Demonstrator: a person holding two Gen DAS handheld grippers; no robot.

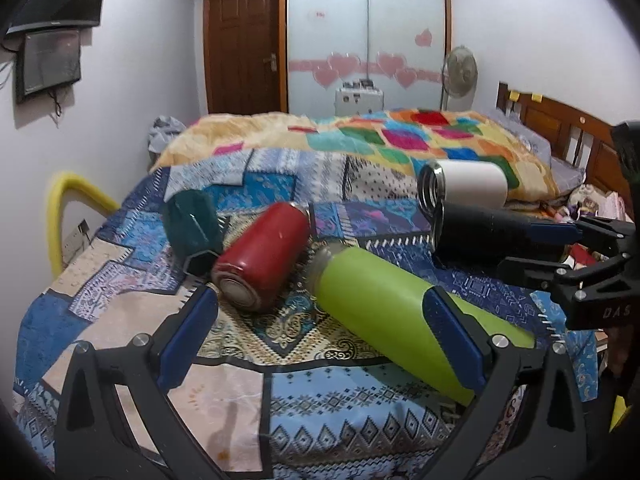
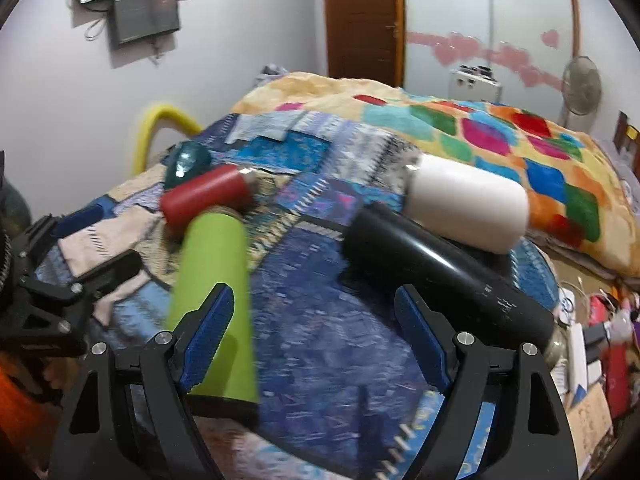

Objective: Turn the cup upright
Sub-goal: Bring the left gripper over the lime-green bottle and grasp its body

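Several cups lie on their sides on the patterned bedspread (image 1: 344, 408): a red cup (image 1: 262, 258), a lime green cup (image 1: 404, 320), a black cup (image 1: 488, 234), a white cup (image 1: 466, 186) and a dark green cup (image 1: 192, 228). My left gripper (image 1: 322, 340) is open; its right finger overlaps the lime cup. My right gripper (image 2: 316, 336) is open above the bedspread between the lime cup (image 2: 214, 292) and the black cup (image 2: 440, 276). In the left wrist view the right gripper (image 1: 560, 248) reaches in beside the black cup.
A colourful folded blanket (image 1: 400, 136) lies behind the cups. A yellow tube (image 1: 64, 208) stands at the bed's left edge. A wooden headboard (image 1: 560, 128) is at the right, with clutter (image 2: 596, 344) beside the bed.
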